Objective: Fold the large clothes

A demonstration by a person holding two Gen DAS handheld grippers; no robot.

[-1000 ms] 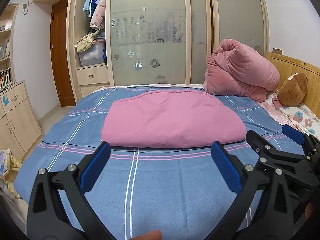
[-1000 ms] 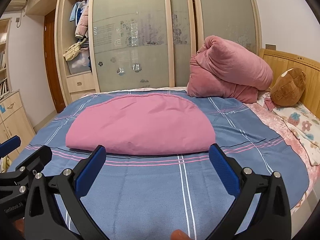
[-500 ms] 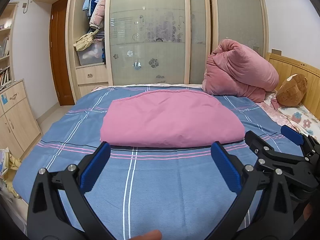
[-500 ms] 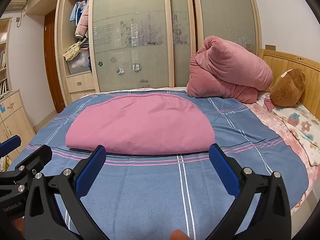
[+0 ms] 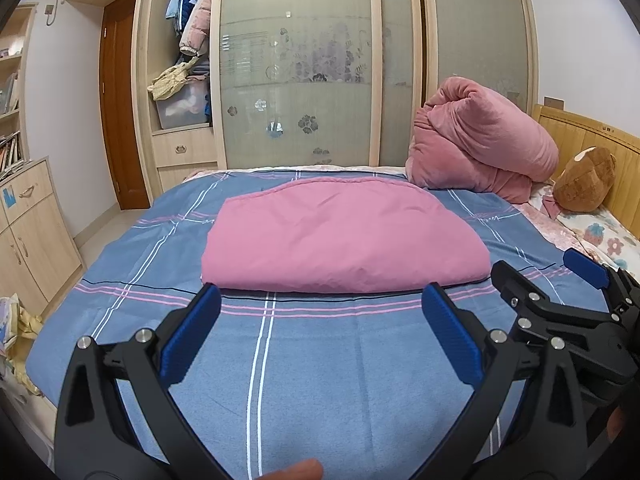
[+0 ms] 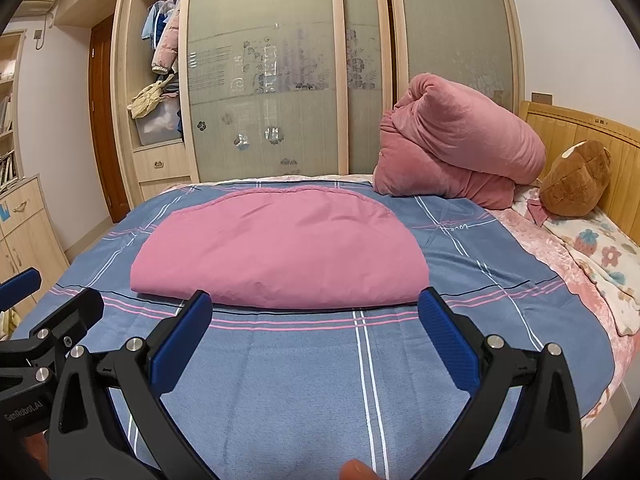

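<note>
Grippers hovering side by side above the near part of the blue plaid bedspread (image 5: 304,364), left gripper (image 5: 320,332) and right gripper (image 6: 314,336) each holding blue-padded jaws spread wide apart, gripping nothing. Pink garment (image 5: 340,236) lying folded into a flat bundle across the middle of the bedspread, near edge straight, far edge rounded, sitting just beyond both sets of fingertips without touching them. Rolled pink quilt (image 6: 456,152) and brown plush toy (image 6: 576,184) resting near the wooden headboard (image 6: 580,132), well apart from the garment.
</note>
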